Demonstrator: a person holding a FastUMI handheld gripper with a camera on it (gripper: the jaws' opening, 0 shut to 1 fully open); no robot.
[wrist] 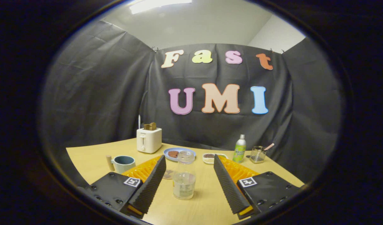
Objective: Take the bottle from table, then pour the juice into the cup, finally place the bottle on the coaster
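Gripper view showed the fingers (190, 179) spread wide, the upright clear bottle (184, 176) standing between them on the tabletop (207, 204), ungripped.

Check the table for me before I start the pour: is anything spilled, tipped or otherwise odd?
Nothing stands out. The clear bottle stands upright between the open claw fingers, untouched. The cup, toaster and green bottle all stand upright, and the table looks dry.

Toaster (149, 140) (bread in it), blue plate (179, 153), green can (240, 149), small dish (209, 158).
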